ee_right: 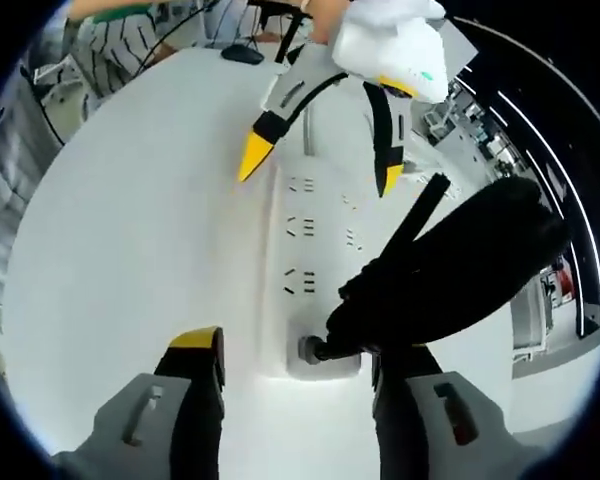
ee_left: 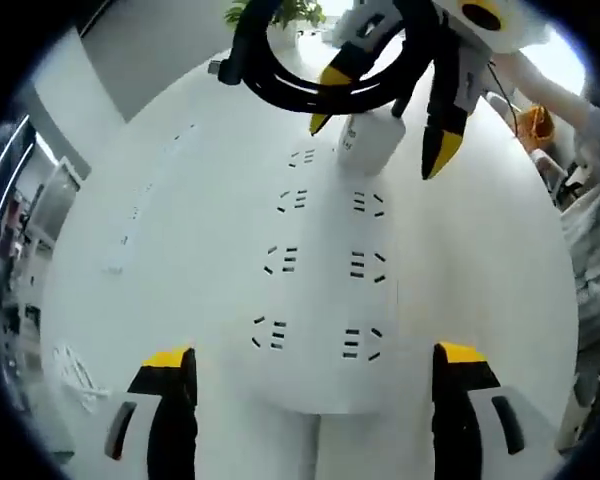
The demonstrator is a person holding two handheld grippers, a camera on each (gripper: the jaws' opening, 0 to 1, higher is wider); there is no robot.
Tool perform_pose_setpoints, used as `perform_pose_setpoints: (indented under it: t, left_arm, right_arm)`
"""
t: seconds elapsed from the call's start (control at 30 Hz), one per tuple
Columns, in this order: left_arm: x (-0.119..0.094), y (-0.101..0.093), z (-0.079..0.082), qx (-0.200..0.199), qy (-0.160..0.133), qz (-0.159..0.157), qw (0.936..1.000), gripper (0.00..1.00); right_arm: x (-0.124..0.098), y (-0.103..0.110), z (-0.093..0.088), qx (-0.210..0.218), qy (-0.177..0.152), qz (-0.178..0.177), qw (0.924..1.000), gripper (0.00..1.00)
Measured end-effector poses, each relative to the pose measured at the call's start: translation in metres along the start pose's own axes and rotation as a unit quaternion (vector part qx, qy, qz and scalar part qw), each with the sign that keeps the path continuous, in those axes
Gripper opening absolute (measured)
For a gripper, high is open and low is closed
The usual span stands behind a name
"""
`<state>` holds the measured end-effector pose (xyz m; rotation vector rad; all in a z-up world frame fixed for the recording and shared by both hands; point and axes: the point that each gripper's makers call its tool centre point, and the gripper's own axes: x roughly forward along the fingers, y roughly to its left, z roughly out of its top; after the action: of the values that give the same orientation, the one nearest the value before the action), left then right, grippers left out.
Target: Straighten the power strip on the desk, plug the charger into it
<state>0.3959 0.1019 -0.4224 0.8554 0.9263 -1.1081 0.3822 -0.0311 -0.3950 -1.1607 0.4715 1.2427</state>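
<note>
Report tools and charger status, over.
Left tool open over power strip. Right tool open, astride charger at strip end. Black cable coil beside it.

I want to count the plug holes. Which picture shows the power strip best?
The left gripper view: the power strip lies spread out, both socket rows plain. In the right gripper view, the black cable hides much of one row.

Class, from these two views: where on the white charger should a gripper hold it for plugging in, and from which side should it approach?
Grip the white charger across its blocky body, coming from above. It already stands on the power strip, so its flat side faces are free while its underside meets the sockets.
</note>
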Motion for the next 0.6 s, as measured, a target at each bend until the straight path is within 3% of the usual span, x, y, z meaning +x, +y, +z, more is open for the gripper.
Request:
perform_pose_setpoints:
  t: [0.13, 0.23, 0.33, 0.57, 0.6]
  left_arm:
    - [-0.004, -0.003, 0.000, 0.002, -0.006, 0.012, 0.9999, 0.99]
    - [-0.007, -0.007, 0.004, -0.004, -0.020, 0.019, 0.9996, 0.99]
    - [-0.009, -0.007, 0.009, 0.001, -0.037, 0.038, 0.9986, 0.99]
    - [-0.012, -0.008, 0.012, 0.024, -0.059, 0.070, 0.9955, 0.98]
    - [-0.012, -0.005, 0.012, 0.037, -0.062, 0.087, 0.9936, 0.98]
  right_arm:
    - [0.000, -0.004, 0.005, 0.010, -0.013, -0.014, 0.9998, 0.88]
    - [-0.004, -0.009, 0.011, 0.007, -0.028, -0.031, 0.9991, 1.00]
    - [-0.006, -0.013, 0.012, -0.012, -0.031, -0.048, 0.9983, 1.00]
    - [-0.011, -0.021, 0.002, -0.011, -0.014, -0.085, 0.9963, 1.00]
    - [-0.014, -0.022, 0.001, -0.006, -0.015, -0.089, 0.9959, 1.00]
